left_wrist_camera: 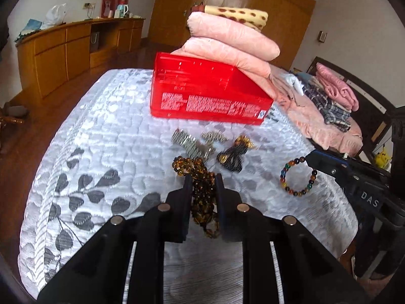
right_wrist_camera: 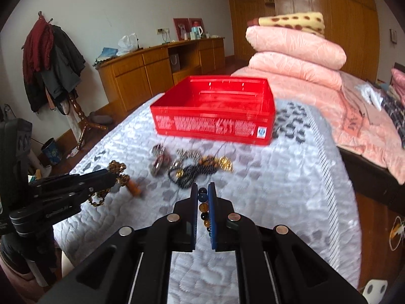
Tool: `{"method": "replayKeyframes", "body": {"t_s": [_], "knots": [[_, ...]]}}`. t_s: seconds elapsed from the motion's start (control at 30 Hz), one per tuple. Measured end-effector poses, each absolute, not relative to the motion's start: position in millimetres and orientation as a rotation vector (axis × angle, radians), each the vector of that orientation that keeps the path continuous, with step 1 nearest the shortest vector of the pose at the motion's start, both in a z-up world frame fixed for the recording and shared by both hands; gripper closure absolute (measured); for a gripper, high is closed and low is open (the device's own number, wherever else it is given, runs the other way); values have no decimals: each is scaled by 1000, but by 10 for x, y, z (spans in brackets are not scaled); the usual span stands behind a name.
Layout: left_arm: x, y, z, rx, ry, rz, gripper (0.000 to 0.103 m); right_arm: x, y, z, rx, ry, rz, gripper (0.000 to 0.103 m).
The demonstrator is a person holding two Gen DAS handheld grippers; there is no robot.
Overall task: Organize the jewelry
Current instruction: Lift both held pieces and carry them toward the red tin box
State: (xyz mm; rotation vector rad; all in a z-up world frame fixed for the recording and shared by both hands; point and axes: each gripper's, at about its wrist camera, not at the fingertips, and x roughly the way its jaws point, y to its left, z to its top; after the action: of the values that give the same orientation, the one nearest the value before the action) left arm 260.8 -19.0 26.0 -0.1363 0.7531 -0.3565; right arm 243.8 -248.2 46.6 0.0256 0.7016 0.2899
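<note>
My left gripper [left_wrist_camera: 203,180] is shut on a strand of brown amber beads [left_wrist_camera: 204,202], lifted off the white quilt; in the right wrist view that gripper [right_wrist_camera: 113,175] is at the left, with the brown beads [right_wrist_camera: 118,169] dangling from it. My right gripper [right_wrist_camera: 203,188] is shut on a multicolour bead bracelet [right_wrist_camera: 203,207], which hangs as a ring [left_wrist_camera: 283,177] from its tip [left_wrist_camera: 309,157]. The open red box [right_wrist_camera: 215,111] sits behind a small pile: silver pieces [left_wrist_camera: 189,144], a black cord with gold bits [left_wrist_camera: 231,155], and rings [right_wrist_camera: 159,159].
The white patterned quilt [left_wrist_camera: 101,139] covers the bed, whose edges drop off left and right. Folded pink quilts [left_wrist_camera: 233,43] are stacked right behind the red box. A wooden cabinet [right_wrist_camera: 152,73] and a coat stand [right_wrist_camera: 53,63] are along the far wall.
</note>
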Motion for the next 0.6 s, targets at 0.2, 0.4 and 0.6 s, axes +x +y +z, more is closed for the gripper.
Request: {"method": "replayKeyframes", "body": {"t_s": [0.2,0.4,0.6], "knots": [[2668,-210,520,-136,685,-370,87,2556,-2552,668,10,658,288,95],[2835,-259,764,-121,628,-367,87,2716,-2593,829,-1,626,283,95],[3037,-355,923,-98,596,-357,87,2902,-2651,980,18,591,277,95]]}}
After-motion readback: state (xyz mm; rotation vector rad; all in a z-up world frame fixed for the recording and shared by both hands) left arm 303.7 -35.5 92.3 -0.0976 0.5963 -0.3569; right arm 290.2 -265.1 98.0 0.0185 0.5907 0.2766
